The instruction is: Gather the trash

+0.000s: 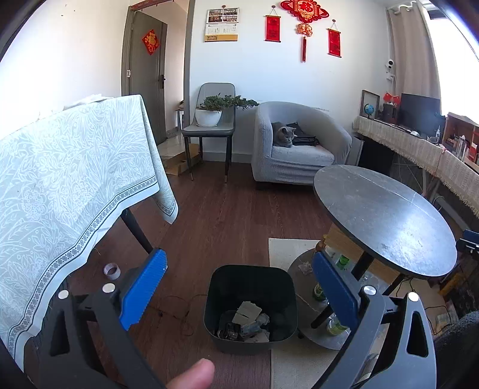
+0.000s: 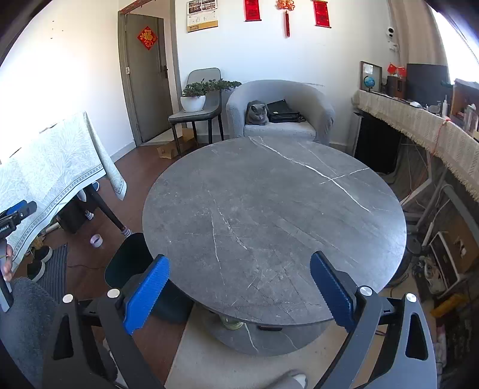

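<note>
While left gripper [image 1: 239, 263] hangs over trash bin [image 1: 250, 311] holding paper scraps [image 1: 247, 311], jaws wide and empty, right gripper [image 2: 239, 267] hovers likewise over round tabletop [image 2: 269, 209].

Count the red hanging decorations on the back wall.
3 in the left wrist view: a scroll left, a large knot ornament with a tassel in the middle, a scroll right. The red diamond on the door is separate.

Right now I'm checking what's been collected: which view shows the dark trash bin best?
The left wrist view: the dark square plastic trash bin sits open-topped, scraps visible inside. The right wrist view shows only its rim behind the round grey table.
</note>
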